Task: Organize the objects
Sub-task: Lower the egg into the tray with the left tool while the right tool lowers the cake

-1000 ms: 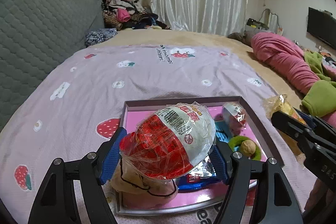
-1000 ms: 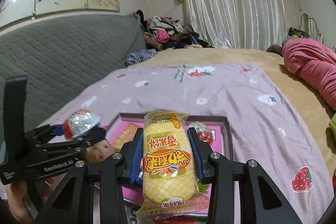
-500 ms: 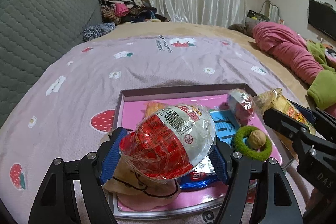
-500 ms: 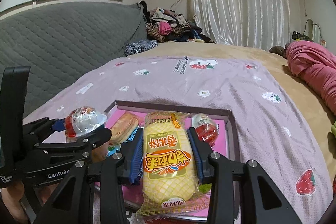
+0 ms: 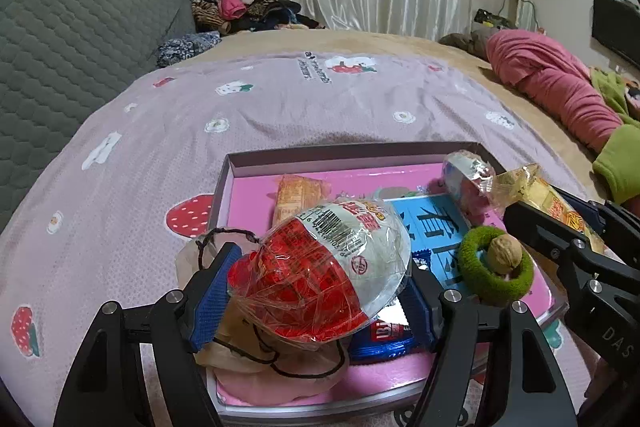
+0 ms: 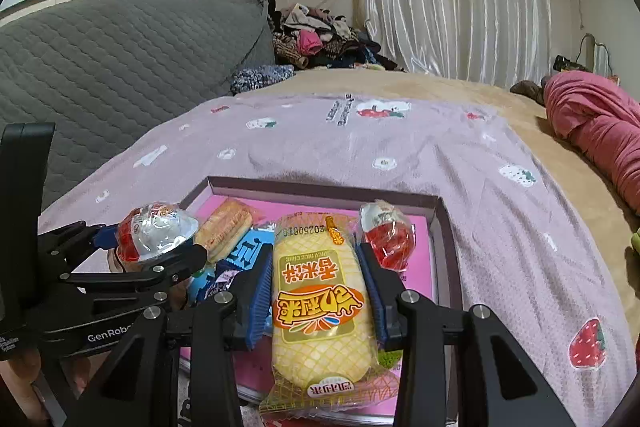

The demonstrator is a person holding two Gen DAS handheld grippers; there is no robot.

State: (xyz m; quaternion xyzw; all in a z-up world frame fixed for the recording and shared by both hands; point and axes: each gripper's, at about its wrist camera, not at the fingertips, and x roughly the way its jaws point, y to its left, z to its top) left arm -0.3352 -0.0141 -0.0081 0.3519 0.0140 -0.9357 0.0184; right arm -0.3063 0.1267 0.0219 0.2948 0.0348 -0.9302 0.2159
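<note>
Across the lower half of both wrist views, a shallow pink-lined tray sat on a lilac strawberry-print bedspread, with both grippers poised above it.

At lower centre of the left wrist view, the left gripper pinched a red-and-white wrapped egg-shaped snack between its blue pads, jaws set wide around it. The snack hung over the tray's near left part, above a cream drawstring pouch, and looked clear of the tray floor.

At lower centre of the right wrist view, the right gripper clamped a long yellow rice-cake packet, held lengthwise over the tray's near edge.

Already lying in the tray were a small wrapped biscuit near the far wall, a blue packet in the middle, a second wrapped egg-shaped snack at the far right corner, and a walnut resting inside a green fuzzy ring at right.

Judging by this layout, the sorting seemed well advanced: several items were in the tray, and two more were being carried to it. What remained appeared to be setting both held snacks down and releasing them. Whether other loose items waited elsewhere could not be told.
</note>
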